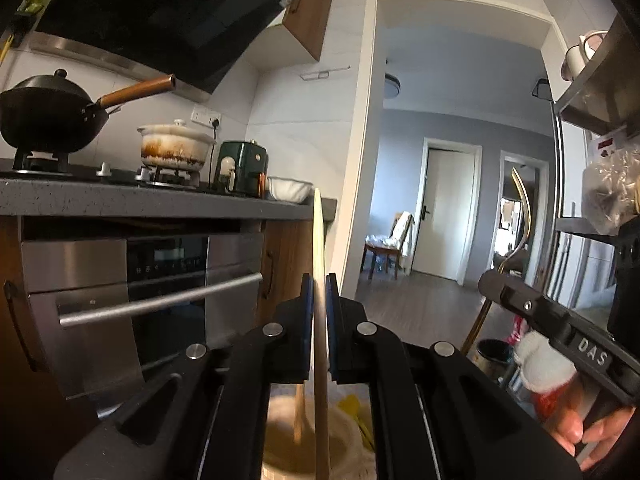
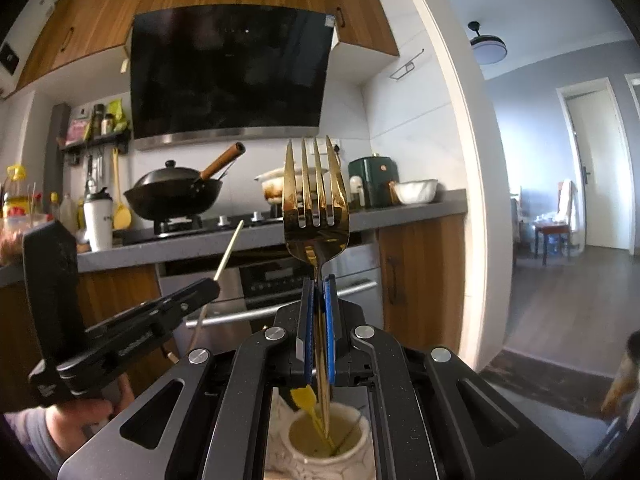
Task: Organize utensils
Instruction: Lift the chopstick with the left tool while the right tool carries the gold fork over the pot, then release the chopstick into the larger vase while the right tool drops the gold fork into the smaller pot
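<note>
My left gripper (image 1: 319, 284) is shut on a pale wooden chopstick (image 1: 319, 236) that stands upright, its lower end reaching toward a cream utensil holder (image 1: 280, 436) below. My right gripper (image 2: 319, 285) is shut on the handle of a gold fork (image 2: 315, 204), tines up, its handle end inside the white patterned holder (image 2: 296, 452). A yellow utensil (image 2: 306, 398) also sits in that holder. In the right wrist view the left gripper (image 2: 212, 286) and its chopstick (image 2: 229, 250) show at the left. In the left wrist view the right gripper (image 1: 490, 280) and the fork's edge (image 1: 524, 208) show at the right.
A grey counter (image 2: 420, 210) carries a black wok (image 2: 172, 194), a stained white pot (image 1: 176, 146), a green appliance (image 1: 242, 168) and a white bowl (image 1: 290, 190). An oven (image 1: 152, 292) sits under it. A metal rack (image 1: 592, 96) stands right. An open doorway (image 2: 560, 200) leads out.
</note>
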Available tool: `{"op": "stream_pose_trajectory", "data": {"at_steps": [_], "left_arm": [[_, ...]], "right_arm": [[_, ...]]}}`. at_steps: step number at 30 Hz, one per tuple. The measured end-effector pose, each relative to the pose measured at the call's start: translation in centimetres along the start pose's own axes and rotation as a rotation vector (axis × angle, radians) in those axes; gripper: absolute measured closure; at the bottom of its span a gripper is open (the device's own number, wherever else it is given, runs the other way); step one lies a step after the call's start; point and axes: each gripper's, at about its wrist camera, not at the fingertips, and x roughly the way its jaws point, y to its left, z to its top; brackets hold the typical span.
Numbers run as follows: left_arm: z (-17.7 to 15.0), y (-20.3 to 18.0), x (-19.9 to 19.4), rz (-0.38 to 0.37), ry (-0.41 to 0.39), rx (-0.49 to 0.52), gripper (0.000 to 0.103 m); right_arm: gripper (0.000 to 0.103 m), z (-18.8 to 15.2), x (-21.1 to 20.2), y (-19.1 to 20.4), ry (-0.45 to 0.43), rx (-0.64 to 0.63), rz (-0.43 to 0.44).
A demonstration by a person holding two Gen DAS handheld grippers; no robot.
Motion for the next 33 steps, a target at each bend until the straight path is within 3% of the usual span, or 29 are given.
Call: {"op": "stream_pose_trajectory", "data": {"at_steps": [11,21,33], "left_arm": [[-1.7,-1.8,3.5,0.059,-0.008,0.145,0.097],[-3.3,-2.7,-0.4,0.067,0.013,0.231,0.097],[-5.1,-2.8,-1.2,0.1,0.183,0.24,0.097]], "right_arm": [[0.097,-3.1,3.1,-2.4,0.115,0.059,0.027],[0.097,-5.4,3.5,-2.0,0.208,0.05,0.039],[0.097,-7.2,3.0,-1.7,0.279,0.061,0.007]]}}
